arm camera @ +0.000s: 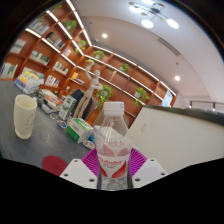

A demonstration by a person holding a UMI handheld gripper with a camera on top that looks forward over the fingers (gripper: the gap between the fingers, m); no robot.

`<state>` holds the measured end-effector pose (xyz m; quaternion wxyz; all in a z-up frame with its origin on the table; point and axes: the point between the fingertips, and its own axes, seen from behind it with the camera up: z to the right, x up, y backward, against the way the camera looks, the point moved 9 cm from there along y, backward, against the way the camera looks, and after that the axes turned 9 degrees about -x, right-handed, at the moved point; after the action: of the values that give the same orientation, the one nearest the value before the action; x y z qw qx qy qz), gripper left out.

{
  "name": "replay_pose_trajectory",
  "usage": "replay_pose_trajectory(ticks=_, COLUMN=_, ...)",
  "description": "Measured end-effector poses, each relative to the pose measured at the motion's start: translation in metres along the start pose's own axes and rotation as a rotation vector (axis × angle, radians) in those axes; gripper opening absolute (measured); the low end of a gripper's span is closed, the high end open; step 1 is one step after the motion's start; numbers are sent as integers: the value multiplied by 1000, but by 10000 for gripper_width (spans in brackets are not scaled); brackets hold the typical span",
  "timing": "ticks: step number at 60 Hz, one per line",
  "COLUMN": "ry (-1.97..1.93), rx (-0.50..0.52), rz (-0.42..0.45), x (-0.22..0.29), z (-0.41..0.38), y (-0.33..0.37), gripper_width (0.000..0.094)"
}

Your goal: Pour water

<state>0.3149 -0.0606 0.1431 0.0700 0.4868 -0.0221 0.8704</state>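
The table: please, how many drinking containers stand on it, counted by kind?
Clear water bottle, standing between the gripper fingers: 1
Pale cup, off to the side: 1
Total: 2

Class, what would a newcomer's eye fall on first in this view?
First, the clear bottle with its white cap and red label, standing upright between the fingers. Next, the white cup on the table, off to the bottle's left. Behind both, lit wooden shelves line the wall.
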Motion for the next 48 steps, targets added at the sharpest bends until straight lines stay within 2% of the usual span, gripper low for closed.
replay_pose_trajectory(ticks=18, ry=833, rx=-56, rz=330, x=87, z=-66, y=1, gripper_width=375)
replay_pose_trajectory(ticks=36, ry=1382, rx=-170, rz=574, x=134, z=-112, y=9, gripper_width=374)
replay_pose_trajectory(ticks=48, ry=1639, rx=-244, rz=670, x=139, z=-126, y=7, gripper_width=375)
